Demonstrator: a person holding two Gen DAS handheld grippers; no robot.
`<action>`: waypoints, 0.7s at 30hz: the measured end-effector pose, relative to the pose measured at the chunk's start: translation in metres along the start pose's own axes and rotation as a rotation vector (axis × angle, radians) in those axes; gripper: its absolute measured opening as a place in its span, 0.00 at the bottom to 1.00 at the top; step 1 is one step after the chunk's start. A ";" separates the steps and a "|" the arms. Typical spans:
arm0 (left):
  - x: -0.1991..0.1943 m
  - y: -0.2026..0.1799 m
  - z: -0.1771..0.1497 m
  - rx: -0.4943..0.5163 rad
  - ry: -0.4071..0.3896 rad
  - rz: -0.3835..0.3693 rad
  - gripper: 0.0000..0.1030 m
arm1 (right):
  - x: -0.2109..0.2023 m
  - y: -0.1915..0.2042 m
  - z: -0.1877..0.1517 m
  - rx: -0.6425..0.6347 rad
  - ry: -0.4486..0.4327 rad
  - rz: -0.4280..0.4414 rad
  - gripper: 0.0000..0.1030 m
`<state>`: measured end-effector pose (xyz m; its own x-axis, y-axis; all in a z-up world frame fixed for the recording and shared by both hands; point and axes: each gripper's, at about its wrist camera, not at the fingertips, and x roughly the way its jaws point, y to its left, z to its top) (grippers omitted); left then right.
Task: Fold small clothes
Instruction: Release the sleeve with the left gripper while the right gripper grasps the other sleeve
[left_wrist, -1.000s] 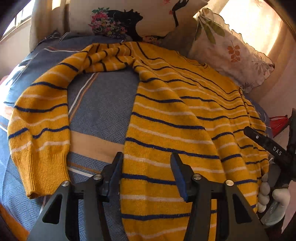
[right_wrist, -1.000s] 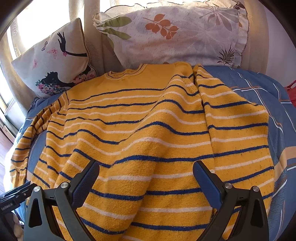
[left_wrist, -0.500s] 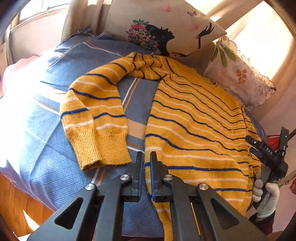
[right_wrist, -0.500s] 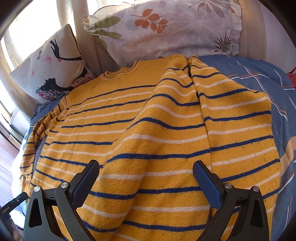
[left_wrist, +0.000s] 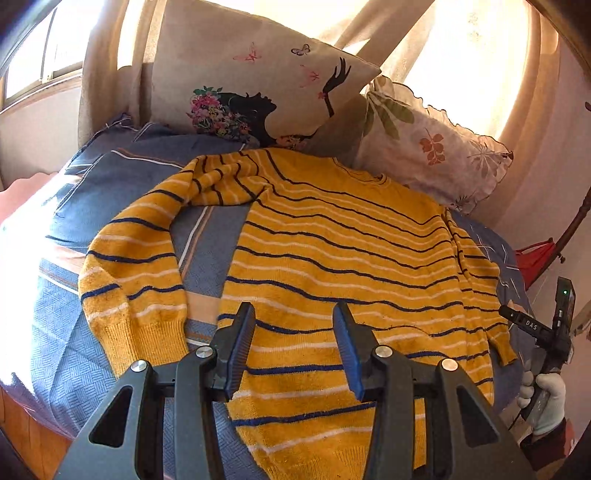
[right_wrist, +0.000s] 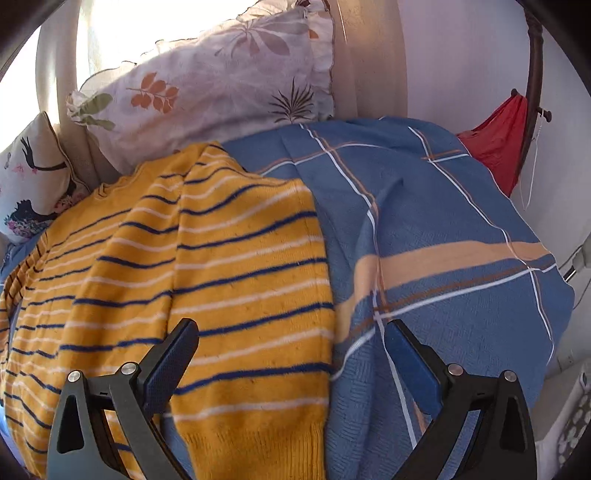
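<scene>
Sweater (left_wrist: 332, 258) lies face-up and spread across the bed (right_wrist: 443, 229), neck toward the two pillows, hem toward the near edge — laid flat, I judge, so the sleeves can go in first. Left gripper (left_wrist: 293, 347) hangs just above the hem's left corner, jaws apart, nothing between them; placed there it reads as lining up on the body edge or the loose sleeve beside it. Right gripper (right_wrist: 291, 365) also gapes wide and holds nothing, straddling the sweater's right edge — one finger over the knit, the other over bare bedspread, likely set to take the sleeve that lies along that side. In the left view the right gripper shows off to the far side, in a gloved hand (left_wrist: 546, 402). Sweater: mustard-yellow knit, thin navy and white stripes, ribbed cuffs and hem. Left sleeve (left_wrist: 136, 280) arcs outward from the shoulder and curves back, cuff resting beside the hem with a strip of blue plaid bedspread between sleeve and body. Right sleeve (right_wrist: 255, 295) lies straight down the side, against the body, cuff near the bed's edge. Some rippling across the chest; no fold made yet.
</scene>
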<state>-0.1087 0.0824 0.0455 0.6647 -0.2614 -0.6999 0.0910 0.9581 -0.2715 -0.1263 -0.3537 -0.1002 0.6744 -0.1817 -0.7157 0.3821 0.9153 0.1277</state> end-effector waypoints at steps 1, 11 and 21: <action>0.001 -0.001 -0.001 0.005 0.003 0.002 0.41 | -0.002 0.002 -0.003 -0.006 0.003 0.012 0.99; 0.012 0.005 -0.004 -0.034 0.048 0.006 0.42 | -0.009 0.050 -0.051 -0.394 -0.022 0.037 0.70; 0.014 0.003 0.005 -0.060 0.045 -0.012 0.44 | -0.043 -0.077 0.064 0.040 -0.213 0.000 0.10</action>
<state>-0.0958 0.0818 0.0384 0.6295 -0.2796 -0.7250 0.0538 0.9465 -0.3183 -0.1438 -0.4395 -0.0352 0.7912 -0.2579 -0.5546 0.4043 0.9009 0.1579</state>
